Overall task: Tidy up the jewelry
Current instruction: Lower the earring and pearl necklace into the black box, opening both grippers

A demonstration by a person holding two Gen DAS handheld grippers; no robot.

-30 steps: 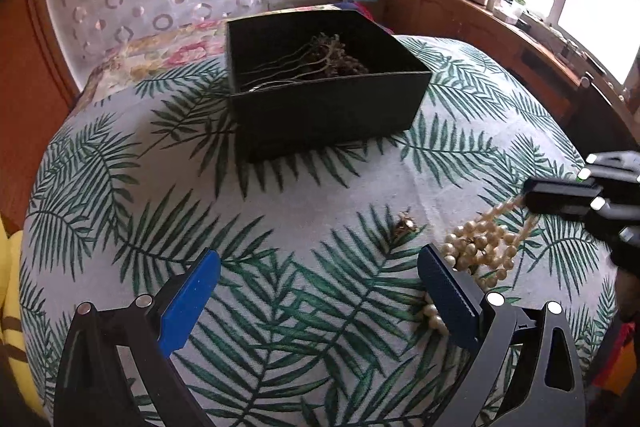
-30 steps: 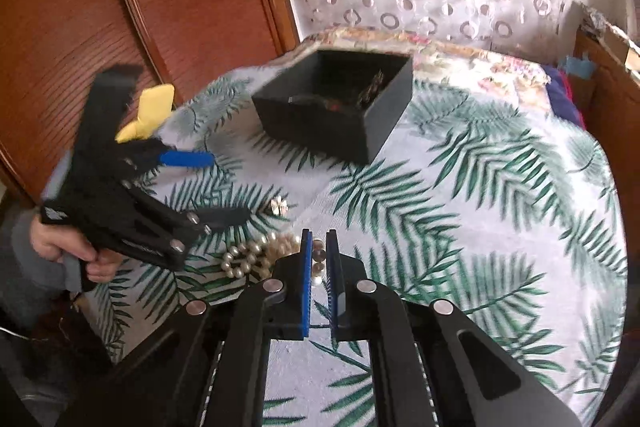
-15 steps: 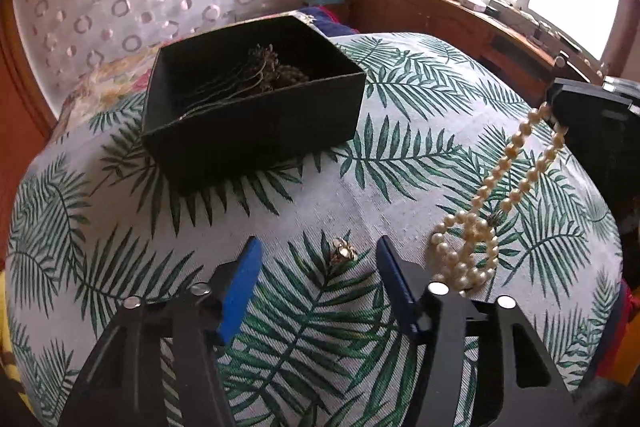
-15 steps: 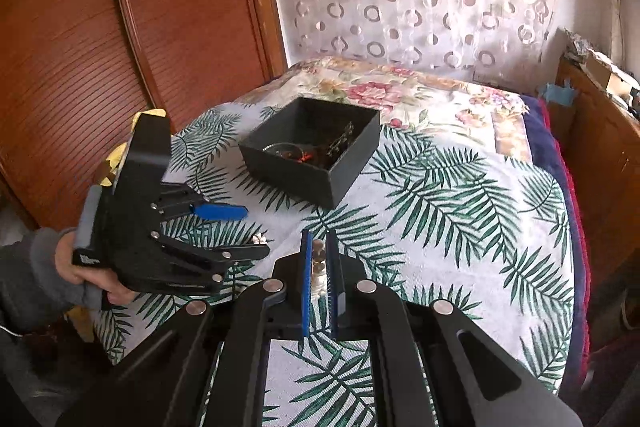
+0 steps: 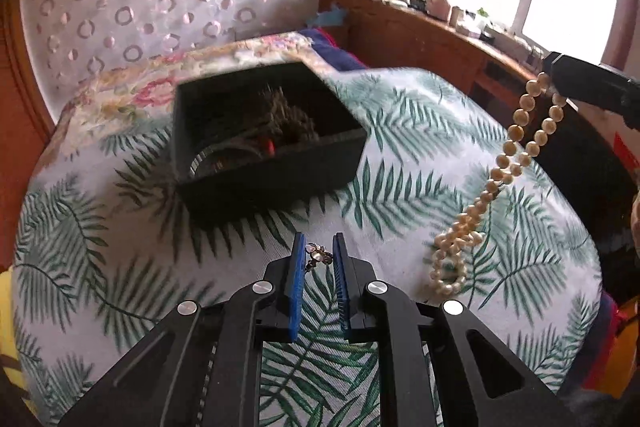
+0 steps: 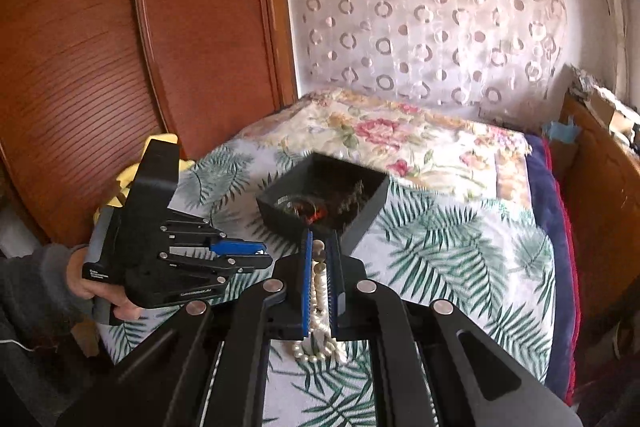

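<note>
A black open box (image 5: 272,163) with dark jewelry inside sits on the palm-leaf cloth; it also shows in the right wrist view (image 6: 324,199). My left gripper (image 5: 318,255) is shut on a small gold earring (image 5: 317,257), just in front of the box. My right gripper (image 6: 319,251) is shut on a pearl necklace (image 6: 319,283) and holds it up; in the left wrist view the strand (image 5: 516,155) hangs down from it, its lower end coiled on the cloth (image 5: 450,267). The left gripper also shows in the right wrist view (image 6: 256,255).
The palm-leaf cloth (image 5: 400,187) lies on a bed with a floral cover (image 6: 400,135) behind it. A wooden cupboard (image 6: 120,47) stands at the left. A wooden ledge with small items (image 5: 440,23) runs under the window at the right.
My left gripper has closed on the earring. My right gripper has lifted higher with the pearl necklace, so more of the strand hangs free.
</note>
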